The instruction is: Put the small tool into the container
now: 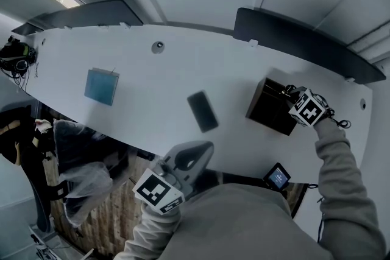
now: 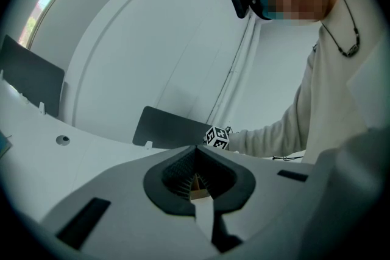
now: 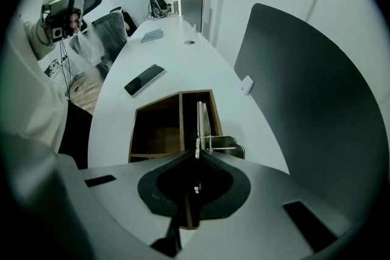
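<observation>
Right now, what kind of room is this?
Most likely an office. There's a long white desk with dark divider screens along its far edge, office chairs beside it, and a phone lying on it.

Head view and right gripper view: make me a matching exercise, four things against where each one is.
Things: 1 flat black phone; 2 pale blue square pad; 3 dark wooden box; 4 thin metal tool.
Places: A held by the right gripper; B right end of the white desk; C middle of the desk; D left part of the desk.
Pairs: 1-C; 2-D; 3-B; 4-A.
</observation>
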Action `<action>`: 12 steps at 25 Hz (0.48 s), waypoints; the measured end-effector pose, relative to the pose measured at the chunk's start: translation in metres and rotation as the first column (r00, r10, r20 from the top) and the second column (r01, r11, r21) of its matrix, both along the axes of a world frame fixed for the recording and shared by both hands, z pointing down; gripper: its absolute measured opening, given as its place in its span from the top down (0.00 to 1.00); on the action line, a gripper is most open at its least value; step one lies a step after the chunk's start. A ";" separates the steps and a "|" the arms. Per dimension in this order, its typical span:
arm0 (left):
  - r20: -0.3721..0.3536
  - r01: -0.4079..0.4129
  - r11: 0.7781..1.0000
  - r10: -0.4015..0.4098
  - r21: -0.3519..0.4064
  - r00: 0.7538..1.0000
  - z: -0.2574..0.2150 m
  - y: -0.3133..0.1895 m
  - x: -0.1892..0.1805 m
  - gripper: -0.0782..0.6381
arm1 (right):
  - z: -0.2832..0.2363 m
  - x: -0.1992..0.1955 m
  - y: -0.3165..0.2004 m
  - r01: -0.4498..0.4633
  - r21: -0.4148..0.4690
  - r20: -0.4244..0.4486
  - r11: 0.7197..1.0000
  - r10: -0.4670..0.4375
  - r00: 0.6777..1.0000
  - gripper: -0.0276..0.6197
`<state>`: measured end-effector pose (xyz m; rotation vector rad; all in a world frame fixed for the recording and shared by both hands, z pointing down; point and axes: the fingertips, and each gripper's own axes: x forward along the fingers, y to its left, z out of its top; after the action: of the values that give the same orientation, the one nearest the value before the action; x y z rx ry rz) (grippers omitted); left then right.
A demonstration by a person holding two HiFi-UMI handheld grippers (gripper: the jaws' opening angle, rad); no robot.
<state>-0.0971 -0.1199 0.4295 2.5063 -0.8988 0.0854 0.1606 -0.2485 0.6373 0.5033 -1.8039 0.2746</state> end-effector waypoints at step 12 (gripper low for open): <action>0.031 -0.035 0.999 0.034 0.041 0.999 -0.017 0.010 -0.008 0.89 | -0.010 0.003 -0.005 -0.067 0.046 0.002 0.997 0.067 0.998 0.72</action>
<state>-0.1047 -0.1096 0.4130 2.5659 -0.8783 0.1167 0.1632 -0.2535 0.6272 0.5971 -1.7993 0.2799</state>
